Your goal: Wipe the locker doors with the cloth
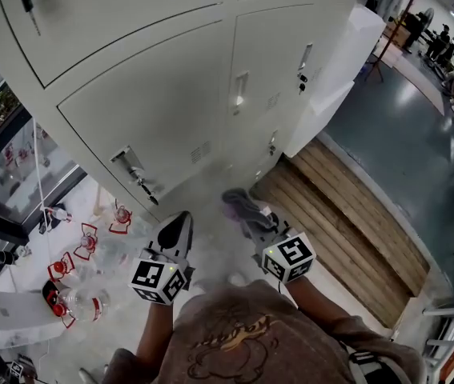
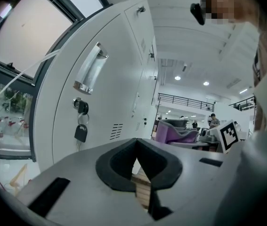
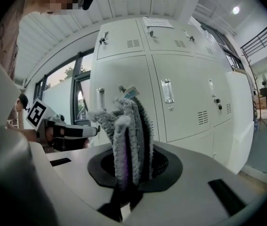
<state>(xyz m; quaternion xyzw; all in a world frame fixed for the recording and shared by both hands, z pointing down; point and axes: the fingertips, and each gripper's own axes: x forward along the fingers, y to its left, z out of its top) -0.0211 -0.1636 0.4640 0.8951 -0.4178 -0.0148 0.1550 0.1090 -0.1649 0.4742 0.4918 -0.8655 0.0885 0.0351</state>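
**Head view:** Illumination is bright and even. The white sheet-metal locker doors (image 1: 154,94) are uniformly lit, and a small glare spot sits at one recessed door handle (image 1: 240,96). The glossy grey-blue floor (image 1: 403,126) reflects overhead light. Straight edges bow strongly toward the frame borders.

**Left gripper view:** The image is fisheye, with black corners. The large glazed window (image 2: 25,36) is overexposed. Round ceiling lamps (image 2: 177,78) register as white dots. The grey plastic left gripper (image 2: 136,145) is soft in the near field.

**Right gripper view:** The same vignette applies. The fluffy grey-and-purple cloth (image 3: 128,135) is sharp. A bright ceiling light (image 3: 237,9) flares at the upper right.
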